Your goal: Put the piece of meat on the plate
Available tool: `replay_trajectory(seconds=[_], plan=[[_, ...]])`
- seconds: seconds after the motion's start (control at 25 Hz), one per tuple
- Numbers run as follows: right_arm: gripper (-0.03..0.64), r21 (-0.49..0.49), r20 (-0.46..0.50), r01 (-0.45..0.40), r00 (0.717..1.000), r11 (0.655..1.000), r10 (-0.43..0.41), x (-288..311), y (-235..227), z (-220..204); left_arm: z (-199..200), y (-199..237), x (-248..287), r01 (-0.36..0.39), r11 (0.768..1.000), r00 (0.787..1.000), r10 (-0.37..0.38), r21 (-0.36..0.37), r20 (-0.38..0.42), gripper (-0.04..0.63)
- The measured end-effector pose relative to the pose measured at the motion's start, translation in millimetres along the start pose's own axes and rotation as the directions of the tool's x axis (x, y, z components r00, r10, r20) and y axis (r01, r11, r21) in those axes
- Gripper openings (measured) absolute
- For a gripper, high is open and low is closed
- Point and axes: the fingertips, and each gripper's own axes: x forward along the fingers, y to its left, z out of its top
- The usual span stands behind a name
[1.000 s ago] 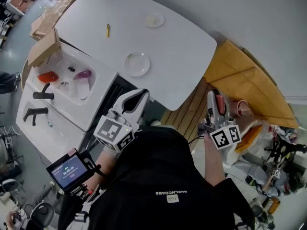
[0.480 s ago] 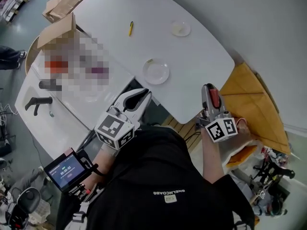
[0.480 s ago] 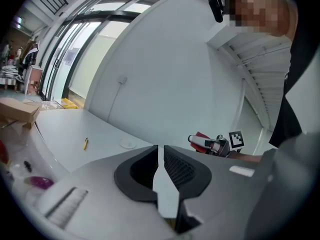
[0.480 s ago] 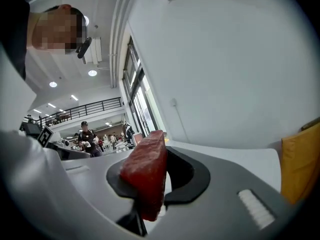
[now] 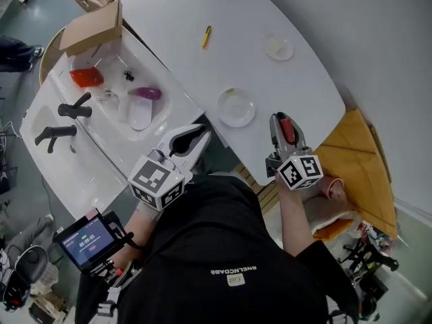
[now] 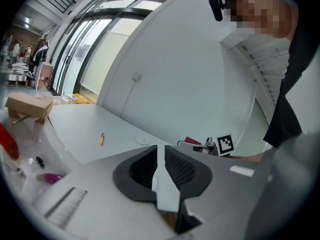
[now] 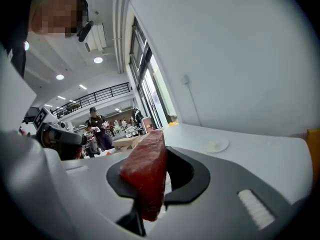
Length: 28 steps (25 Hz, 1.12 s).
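A dark red piece of meat (image 7: 145,174) stands on edge between the jaws of my right gripper (image 7: 161,151), which is shut on it. In the head view my right gripper (image 5: 279,119) holds the meat (image 5: 286,128) at the white table's near edge, just right of the small white plate (image 5: 236,106). My left gripper (image 5: 201,136) hovers off the table's edge, left of and nearer than the plate. Its jaws are together with nothing between them, as the left gripper view (image 6: 160,151) shows. That view also catches the right gripper (image 6: 205,145) off to the side.
A second small plate (image 5: 278,47) and a yellow pen (image 5: 206,36) lie farther back on the white table (image 5: 196,12). At left is a sink (image 5: 121,123) with a black faucet (image 5: 74,106), a red item (image 5: 86,77) and a purple item (image 5: 150,94). A cardboard box (image 5: 91,29) sits behind it.
The right gripper carried the meat from over the wooden floor at right to the table edge beside the plate. The left gripper shifted a little toward the table. Both grips look the same.
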Motion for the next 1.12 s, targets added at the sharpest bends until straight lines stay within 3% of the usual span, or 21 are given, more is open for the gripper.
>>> replay_trajectory(seconds=[0.56,1.12], plan=[[0.081,-0.034,-0.218,-0.071,0.974,0.997,0.062,84.8,2.2,-80.7,-16.6,21.1,-6.4,-0.059,0.997,0.998,0.058,-0.046,-0.031,0.055],[0.081,-0.113,-0.451,-0.081,0.892,0.99,0.022,123.8,-9.5,-168.9,-37.3,34.2,-19.3,-0.1,0.99,0.994,0.096,-0.096,-0.046,0.054]])
